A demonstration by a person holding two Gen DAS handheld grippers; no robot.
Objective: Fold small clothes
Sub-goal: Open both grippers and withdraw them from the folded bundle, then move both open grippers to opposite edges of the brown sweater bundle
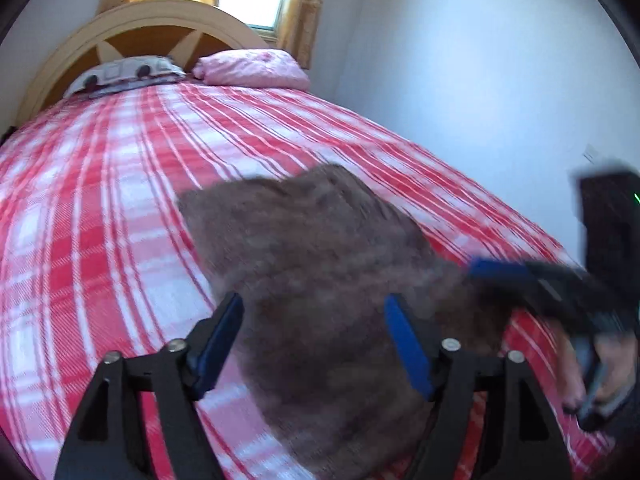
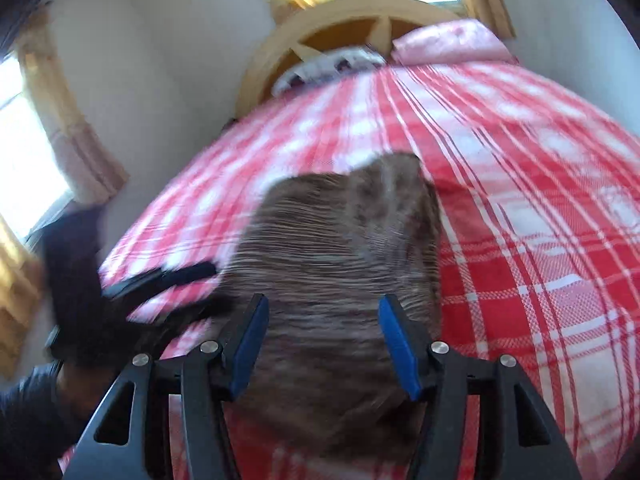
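I am working over one small brown garment [image 1: 320, 280] that is lying on the red-and-white checked bedspread [image 1: 120, 200], toward the near end of the bed. Both views are smeared, so I am judging rather than reading detail. My left gripper [image 1: 314, 336] is hanging just above the garment's near part with its jaws standing wide apart and nothing between them. My right gripper [image 2: 324, 336] is doing the same, jaws spread and empty, with the brown cloth [image 2: 340, 260] showing through the gap. In the left view the right gripper is appearing as a dark blur at the garment's right edge; I cannot tell whether it is touching the cloth there.

I am judging this to be between folds: the garment is looking like a fairly compact shape already, with neither gripper holding it. The next move is calling for each gripper to find an edge or corner, close on it, and carry it across evenly.

Counting: one garment, two grippers, one bed, two pillows at the headboard [image 1: 160, 28], a patterned one [image 1: 124, 74] and a pink one [image 1: 256, 68].
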